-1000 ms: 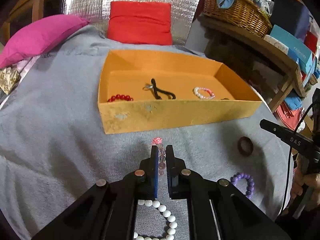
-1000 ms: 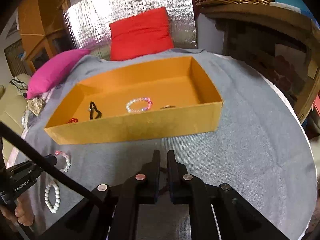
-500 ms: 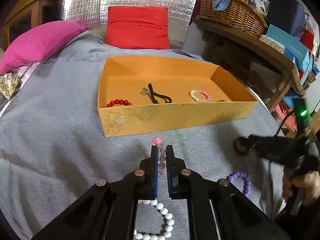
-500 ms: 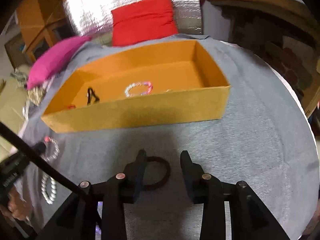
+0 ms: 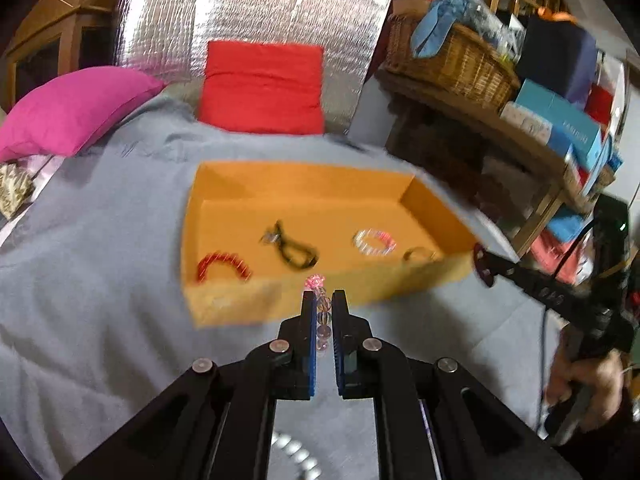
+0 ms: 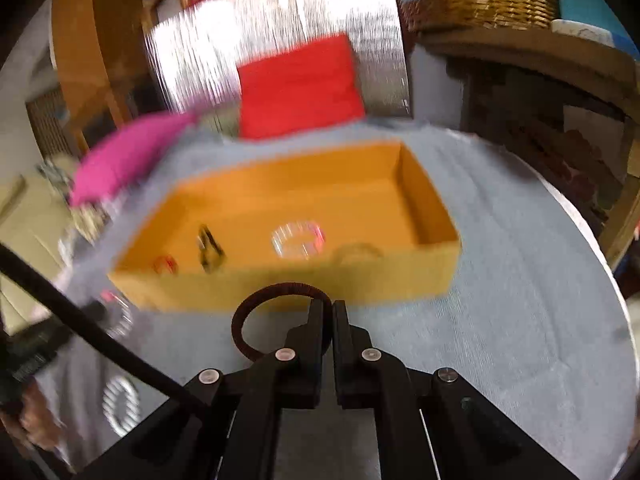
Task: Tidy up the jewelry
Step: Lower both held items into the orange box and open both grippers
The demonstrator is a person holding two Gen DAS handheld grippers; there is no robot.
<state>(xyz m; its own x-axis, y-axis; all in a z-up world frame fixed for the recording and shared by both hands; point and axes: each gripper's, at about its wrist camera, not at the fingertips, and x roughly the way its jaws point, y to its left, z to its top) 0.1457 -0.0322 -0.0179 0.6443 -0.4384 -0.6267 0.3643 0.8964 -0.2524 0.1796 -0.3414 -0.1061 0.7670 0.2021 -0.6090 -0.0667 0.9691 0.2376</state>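
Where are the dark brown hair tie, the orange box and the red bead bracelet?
dark brown hair tie [image 6: 256, 304]: right wrist view, upper left arc of loop.
orange box [image 5: 240, 304]: left wrist view, front wall.
red bead bracelet [image 5: 222, 261]: left wrist view, top of arc.

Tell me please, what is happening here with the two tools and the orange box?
A person is sorting jewelry into an orange box on a grey cloth. The left tongs are shut on a clear beaded bracelet, held up near the box's front wall. The right tongs are shut on a dark brown ring-shaped band, also near the box. Several pieces already lie inside.
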